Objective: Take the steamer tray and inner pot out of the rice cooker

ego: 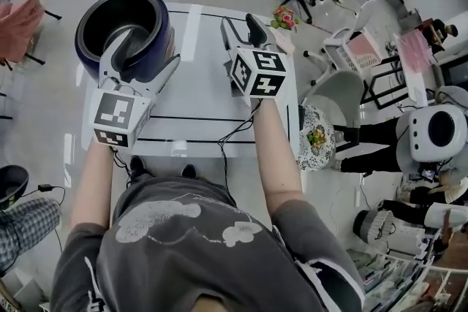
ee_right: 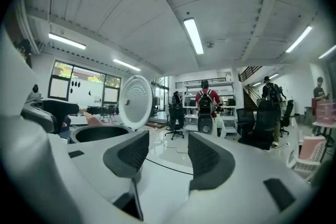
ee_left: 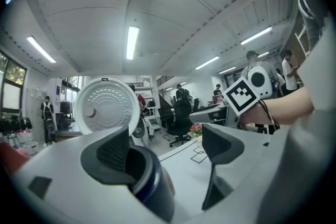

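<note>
While level, left gripper [ego: 146,53]; right gripper [ego: 240,22]

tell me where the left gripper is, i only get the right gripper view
Observer: The head view shows the left gripper reaching over the near rim of the open rice cooker.
Operator: holding anything
Observer: No. In the left gripper view its fingers stand apart, with the cooker's dark blue wall between them, unclamped.
Operator: what's inside the cooker
Observer: From the head view, dark walls and a grey bottom; I can make out nothing lying across its top.
</note>
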`<state>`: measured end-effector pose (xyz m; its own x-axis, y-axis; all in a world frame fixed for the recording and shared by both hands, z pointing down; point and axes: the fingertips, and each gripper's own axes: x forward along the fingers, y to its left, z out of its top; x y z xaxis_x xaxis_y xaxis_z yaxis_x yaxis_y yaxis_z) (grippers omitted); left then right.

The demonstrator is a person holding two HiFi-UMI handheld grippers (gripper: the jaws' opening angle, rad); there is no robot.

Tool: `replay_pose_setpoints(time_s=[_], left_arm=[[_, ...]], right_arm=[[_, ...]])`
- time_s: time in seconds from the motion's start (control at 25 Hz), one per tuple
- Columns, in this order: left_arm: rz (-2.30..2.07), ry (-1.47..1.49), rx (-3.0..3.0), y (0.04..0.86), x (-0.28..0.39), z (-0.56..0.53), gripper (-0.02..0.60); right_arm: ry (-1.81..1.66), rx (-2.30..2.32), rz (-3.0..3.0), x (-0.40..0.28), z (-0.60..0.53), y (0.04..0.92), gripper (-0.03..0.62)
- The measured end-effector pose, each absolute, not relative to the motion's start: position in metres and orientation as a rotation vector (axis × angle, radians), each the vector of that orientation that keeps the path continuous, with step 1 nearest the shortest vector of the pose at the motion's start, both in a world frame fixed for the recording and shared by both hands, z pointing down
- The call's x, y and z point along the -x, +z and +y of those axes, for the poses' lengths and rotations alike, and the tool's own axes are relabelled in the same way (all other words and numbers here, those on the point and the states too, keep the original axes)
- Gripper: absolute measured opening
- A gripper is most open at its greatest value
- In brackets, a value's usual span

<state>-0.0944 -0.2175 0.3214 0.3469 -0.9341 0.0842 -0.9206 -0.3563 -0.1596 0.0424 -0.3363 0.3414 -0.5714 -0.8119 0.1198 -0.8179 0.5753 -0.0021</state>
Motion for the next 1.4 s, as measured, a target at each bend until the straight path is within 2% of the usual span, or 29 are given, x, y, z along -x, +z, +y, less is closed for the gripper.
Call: replay_pose_setpoints(time_s=[0.28,0.56,0.84,1.28,1.4], left_arm=[[1.953,-0.257,2.332,0.31,0.217,-0.199,0.428],[2.053,-0.256,2.281,0.311,0.294,-0.189,0.428],[2.028,-0.268,2.329,0.33,0.332,-0.204,0.428],[1.92,-0.262,2.449,0.362,0.35,-0.258,0.428],[1.91,-0.255,2.468,0.364,0.354,-0.266,0.428]], right_arm=[[0.109,-1.152,-2.768,0.072,-0.321,0.332,0.239],[0.163,-0.945,-2.653,0.152,-0.319,0.357,0.239],[0.091,-0.876,-2.407,0.178,-0.353,0.402,0.235],[-0.077,-0.818,-2.172,0.192,-0.389,0.443,0.226],[-0.157,-0.815,-2.082,0.192,-0.393,0.447,0.202]])
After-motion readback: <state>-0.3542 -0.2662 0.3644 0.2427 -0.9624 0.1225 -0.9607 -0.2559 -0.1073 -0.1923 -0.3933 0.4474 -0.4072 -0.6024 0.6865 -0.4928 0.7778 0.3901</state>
